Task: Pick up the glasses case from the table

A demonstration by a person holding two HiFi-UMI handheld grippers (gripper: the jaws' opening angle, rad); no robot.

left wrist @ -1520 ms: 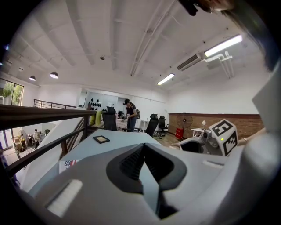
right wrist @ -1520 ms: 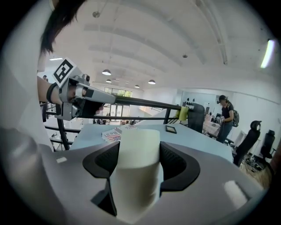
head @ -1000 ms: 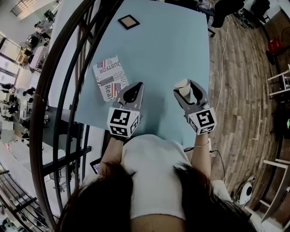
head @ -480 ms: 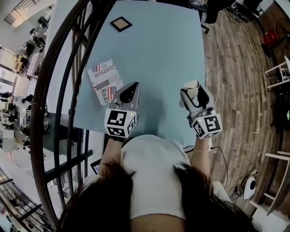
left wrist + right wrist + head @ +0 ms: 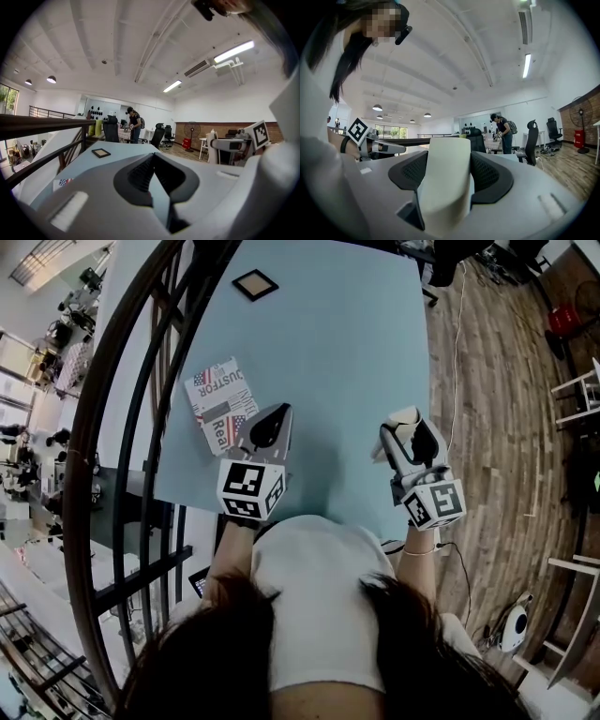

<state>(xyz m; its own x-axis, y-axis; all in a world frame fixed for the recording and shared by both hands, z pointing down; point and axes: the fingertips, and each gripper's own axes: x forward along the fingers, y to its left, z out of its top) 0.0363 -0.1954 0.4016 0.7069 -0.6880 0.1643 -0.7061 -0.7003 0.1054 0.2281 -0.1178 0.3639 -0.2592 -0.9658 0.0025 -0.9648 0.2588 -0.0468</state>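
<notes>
The white, rounded glasses case (image 5: 397, 420) is off the pale blue table (image 5: 347, 343), clamped between the jaws of my right gripper (image 5: 407, 433) near the table's right front corner. The right gripper view shows the case (image 5: 445, 178) filling the gap, with both dark pads (image 5: 490, 171) pressed on its sides; my right gripper (image 5: 449, 168) is shut on it and points level. My left gripper (image 5: 270, 424) hovers over the table's front left. In the left gripper view my left gripper (image 5: 155, 174) has its jaw tips meeting, with nothing between them.
A flag-print booklet (image 5: 221, 401) lies just left of the left gripper. A small dark square frame (image 5: 255, 283) lies at the table's far side. A dark metal railing (image 5: 131, 427) runs along the left. Wooden floor (image 5: 506, 409) lies beyond the right edge. A person (image 5: 502, 131) stands far off.
My right gripper has shifted a little to the right with the case and rolled slightly. The left gripper has stayed where it was.
</notes>
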